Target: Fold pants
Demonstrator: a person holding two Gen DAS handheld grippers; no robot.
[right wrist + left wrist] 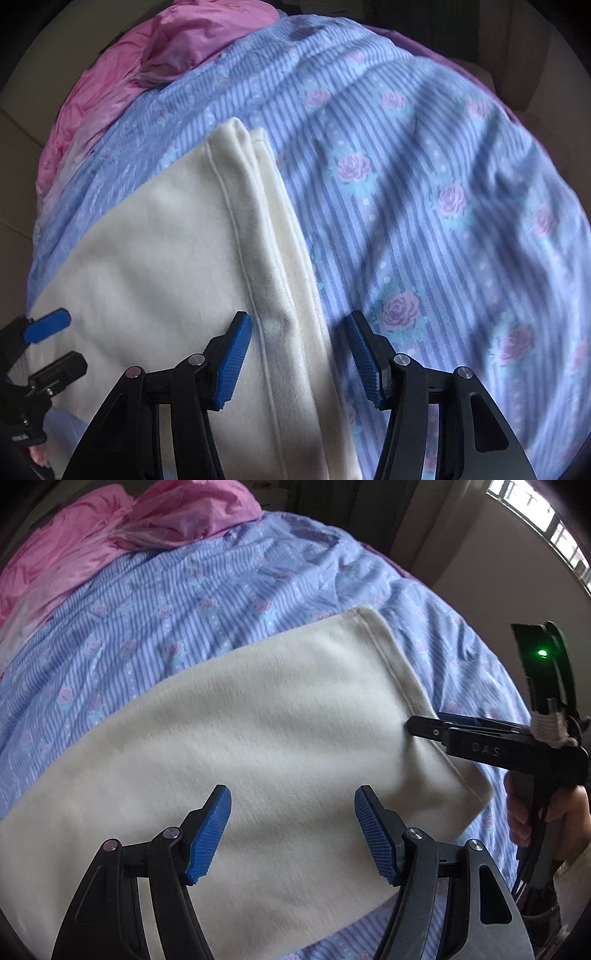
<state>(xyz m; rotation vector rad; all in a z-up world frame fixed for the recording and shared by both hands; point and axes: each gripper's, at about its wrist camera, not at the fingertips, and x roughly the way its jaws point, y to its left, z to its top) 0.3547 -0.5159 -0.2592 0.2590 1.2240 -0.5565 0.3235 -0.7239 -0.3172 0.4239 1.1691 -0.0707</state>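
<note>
Left wrist view: one bed [155, 635] is seen, covered by one blue striped sheet with roses, and one pink quilt [110, 535] is bunched at its far end. One pair of cream pants [240, 720] is laid flat on the sheet, already doubled, with stacked hem edges shown in the right wrist view. The long axis of the pants is judged to run from lower left to upper right in this view, ending at a stitched hem near the bed's right side.

Two grippers are counted. The left gripper [291, 830] is held above the middle of the pants, pointed steeply down, its jaws set wide with only cloth below and nothing pinched. The right gripper [424, 725] is seen at the hem end, its tips at the cloth edge; a hand [532, 812] is noted on its handle.

In the right wrist view the right gripper [299, 354] is found straddling the hem edge of the pants [166, 240], jaws moderately open: the left pad over cream cloth, the right pad over sheet [443, 221]. No grip is made. The left gripper [51, 343] is seen at the frame's left edge.

The hem end is judged nearer the right gripper, the middle nearer the left. The next fold is judged to depend on the hem being taken and carried along the long axis.
</note>
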